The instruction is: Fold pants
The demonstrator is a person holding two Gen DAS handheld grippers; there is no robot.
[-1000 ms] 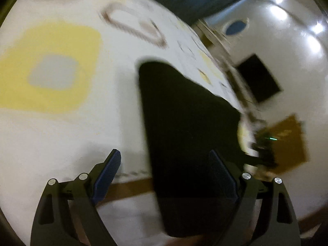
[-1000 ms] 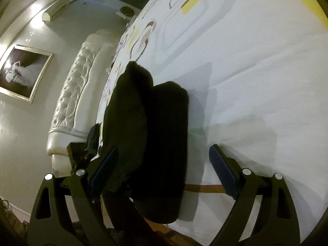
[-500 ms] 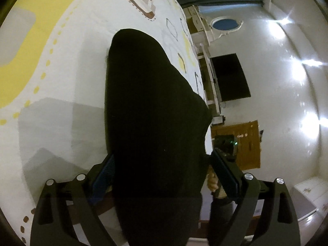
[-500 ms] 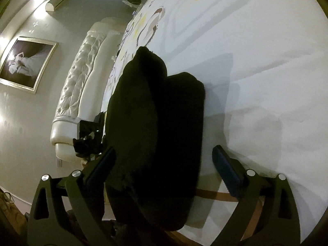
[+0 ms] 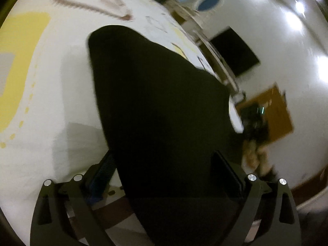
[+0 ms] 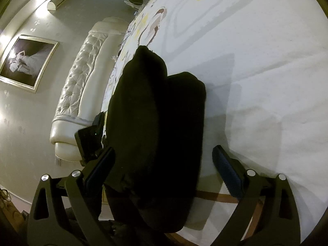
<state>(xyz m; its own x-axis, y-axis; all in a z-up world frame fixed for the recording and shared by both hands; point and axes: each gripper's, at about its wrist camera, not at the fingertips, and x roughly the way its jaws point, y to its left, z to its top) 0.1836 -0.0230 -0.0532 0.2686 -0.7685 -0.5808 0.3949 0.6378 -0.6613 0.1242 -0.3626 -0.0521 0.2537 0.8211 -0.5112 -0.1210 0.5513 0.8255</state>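
Observation:
The black pants (image 5: 160, 106) lie folded in a long bundle on the white patterned bed sheet (image 5: 51, 102), near the bed's edge. My left gripper (image 5: 164, 176) is open, its fingers either side of the bundle's near end. In the right wrist view the pants (image 6: 160, 127) show as two stacked black folds. My right gripper (image 6: 164, 168) is open too, straddling the near end from the other side. The left gripper's body (image 6: 90, 137) shows beyond the pants in the right wrist view, and the right gripper (image 5: 254, 123) shows blurred in the left wrist view.
A padded white headboard (image 6: 82, 94) and a framed picture (image 6: 26, 61) on the wall lie left in the right wrist view. A dark screen (image 5: 235, 55) and a wooden door (image 5: 272, 112) show beyond the bed. The bed edge has a brown stripe (image 6: 215, 196).
The left wrist view has swung and tilted, with motion blur now; the pants stay between its open fingers. The right gripper has shifted only slightly. Both stay open.

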